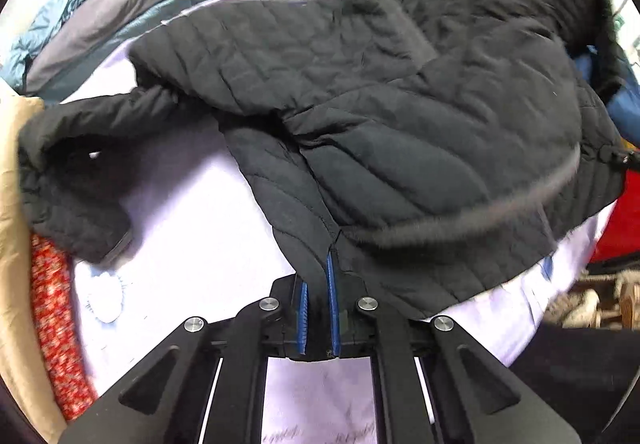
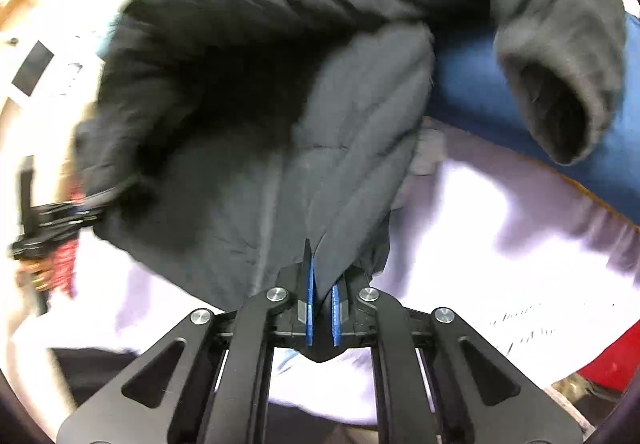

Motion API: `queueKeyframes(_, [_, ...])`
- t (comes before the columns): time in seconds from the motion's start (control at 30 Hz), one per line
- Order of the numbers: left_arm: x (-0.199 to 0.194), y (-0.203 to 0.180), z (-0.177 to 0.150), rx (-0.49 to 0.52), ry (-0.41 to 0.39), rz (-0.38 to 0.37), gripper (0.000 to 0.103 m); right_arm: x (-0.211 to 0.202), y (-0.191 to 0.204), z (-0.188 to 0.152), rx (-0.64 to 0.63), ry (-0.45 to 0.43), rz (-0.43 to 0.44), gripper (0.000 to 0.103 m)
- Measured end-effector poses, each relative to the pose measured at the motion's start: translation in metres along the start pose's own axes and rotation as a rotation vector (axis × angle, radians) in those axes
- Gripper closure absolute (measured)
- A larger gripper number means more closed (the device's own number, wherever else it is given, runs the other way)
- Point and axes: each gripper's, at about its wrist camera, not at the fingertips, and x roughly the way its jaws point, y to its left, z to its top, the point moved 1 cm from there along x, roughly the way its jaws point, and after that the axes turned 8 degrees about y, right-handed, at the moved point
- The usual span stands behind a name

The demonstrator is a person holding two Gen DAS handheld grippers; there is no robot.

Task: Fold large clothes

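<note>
A black quilted jacket [image 1: 360, 104] lies spread over a pale lilac sheet [image 1: 192, 204]. One sleeve [image 1: 72, 172] trails to the left. My left gripper [image 1: 318, 284] is shut on the jacket's hem edge between its blue pads. My right gripper [image 2: 322, 284] is shut on another part of the jacket [image 2: 280, 124] and holds it lifted, so the fabric hangs in folds. A sleeve cuff [image 2: 560, 116] hangs open at the upper right. The left gripper shows at the left edge of the right wrist view [image 2: 52, 224].
Grey and teal clothes [image 1: 140, 4] are piled at the back left. A beige cloth [image 1: 16, 224] and a red patterned fabric [image 1: 56, 324] lie at the left. A blue item [image 2: 500, 104] lies under the jacket. Something red [image 1: 624, 224] sits at the right edge.
</note>
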Motion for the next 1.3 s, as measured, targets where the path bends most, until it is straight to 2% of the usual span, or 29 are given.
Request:
queueKeyframes(0.17, [-0.04,0.015,-0.056,-0.011,0.049,-0.021,0.095,-0.021,0.012,-0.045,-0.117,0.152,0.014,0.097])
queueKeyframes(0.3, [-0.027,0.014,-0.092,-0.032,0.12,-0.037,0.094,0.015,-0.013,-0.072,-0.093,0.278,-0.069,0.096])
queueKeyframes(0.4, [-0.007,0.012,-0.097,-0.07,0.157,-0.006,0.086,0.042,-0.027,-0.071,-0.074,0.33,-0.138,0.09])
queueKeyframes(0.47, [-0.003,0.011,-0.093,-0.07,0.174,0.017,0.078,0.045,-0.025,-0.063,-0.096,0.372,-0.188,0.078])
queueKeyframes(0.5, [-0.01,0.013,-0.091,-0.064,0.155,0.03,0.074,0.039,-0.025,-0.058,-0.123,0.367,-0.201,0.076])
queueKeyframes(0.57, [-0.034,0.022,-0.089,-0.06,0.077,0.046,0.049,0.026,-0.017,-0.052,-0.198,0.347,-0.247,0.061])
queueKeyframes(0.6, [-0.045,0.028,-0.088,-0.062,0.046,0.047,0.044,0.016,-0.015,-0.046,-0.234,0.326,-0.308,0.054])
queueKeyframes(0.63, [-0.055,0.033,-0.087,-0.059,0.024,0.047,0.042,0.009,-0.012,-0.044,-0.253,0.305,-0.346,0.032])
queueKeyframes(0.67, [-0.06,0.039,-0.078,-0.056,0.013,0.054,0.042,-0.003,-0.013,-0.039,-0.271,0.273,-0.361,0.021])
queueKeyframes(0.7, [-0.067,0.044,-0.071,-0.051,-0.001,0.07,0.042,-0.009,-0.007,-0.032,-0.266,0.278,-0.325,0.021])
queueKeyframes(0.73, [-0.069,0.04,-0.066,-0.047,-0.011,0.078,0.042,-0.022,-0.011,-0.023,-0.246,0.254,-0.326,0.021])
queueKeyframes(0.77, [-0.075,0.04,-0.062,-0.04,-0.024,0.082,0.042,-0.029,-0.008,-0.016,-0.243,0.206,-0.339,0.021])
queueKeyframes(0.8, [-0.077,0.037,-0.057,-0.032,-0.034,0.079,0.042,-0.042,-0.003,-0.009,-0.272,0.131,-0.324,0.021])
queueKeyframes(0.83, [-0.074,0.032,-0.052,-0.026,-0.042,0.077,0.042,-0.046,0.007,-0.009,-0.311,0.094,-0.301,0.021])
queueKeyframes(0.87, [-0.072,0.027,-0.045,-0.022,-0.054,0.069,0.042,-0.047,0.021,-0.002,-0.388,0.059,-0.287,0.021])
queueKeyframes(0.93, [-0.064,0.024,-0.039,-0.027,-0.053,0.054,0.042,-0.027,0.052,0.006,-0.57,0.042,-0.344,0.021])
queueKeyframes(1.0, [-0.059,0.013,-0.026,-0.042,-0.055,0.035,0.042,-0.006,0.091,0.005,-0.784,0.023,-0.401,0.021])
queueKeyframes(1.07, [-0.054,0.006,-0.017,-0.053,-0.051,0.019,0.042,0.014,0.129,-0.002,-0.971,0.005,-0.398,0.021])
queueKeyframes(1.13, [-0.053,0.004,-0.013,-0.05,-0.055,0.028,0.042,0.035,0.157,-0.007,-1.143,0.049,-0.375,0.021])
queueKeyframes(1.23, [-0.052,0.008,-0.013,-0.064,-0.053,0.049,0.041,0.076,0.185,-0.021,-1.454,0.062,-0.451,0.021])
queueKeyframes(1.3, [-0.054,0.018,-0.018,-0.097,-0.054,0.061,0.039,0.089,0.189,-0.027,-1.568,0.071,-0.474,0.023])
